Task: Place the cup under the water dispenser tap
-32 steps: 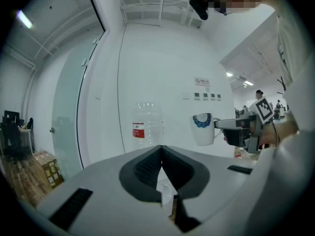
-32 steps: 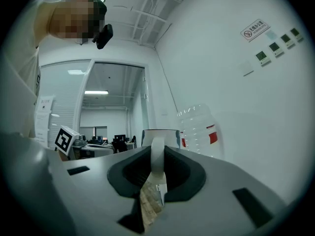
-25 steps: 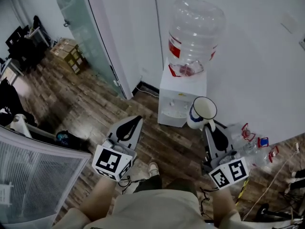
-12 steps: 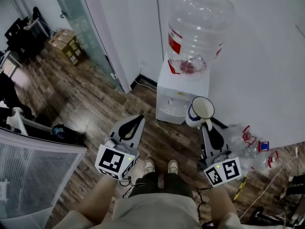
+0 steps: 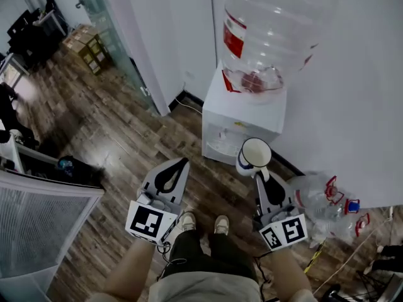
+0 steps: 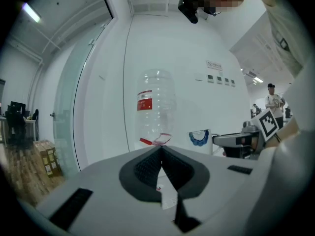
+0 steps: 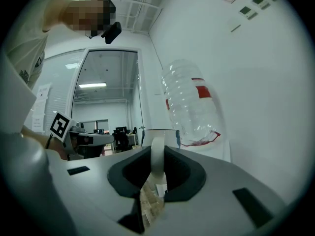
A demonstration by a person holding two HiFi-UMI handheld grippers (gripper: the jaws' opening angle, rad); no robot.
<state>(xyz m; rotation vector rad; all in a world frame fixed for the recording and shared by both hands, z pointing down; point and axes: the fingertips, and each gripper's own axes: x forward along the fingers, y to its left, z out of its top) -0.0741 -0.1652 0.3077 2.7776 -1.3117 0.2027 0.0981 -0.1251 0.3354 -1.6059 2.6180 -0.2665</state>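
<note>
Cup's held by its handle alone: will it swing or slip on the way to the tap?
Probably rigid and slick: the cup looks like glazed or enamelled ware. The right gripper pinches only its thin handle, so the body may pivot if jolted. Seen from above it looks empty, so likely light.

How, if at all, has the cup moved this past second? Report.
Yes: the cup has shifted left across the water dispenser's front, off its right corner.
</note>
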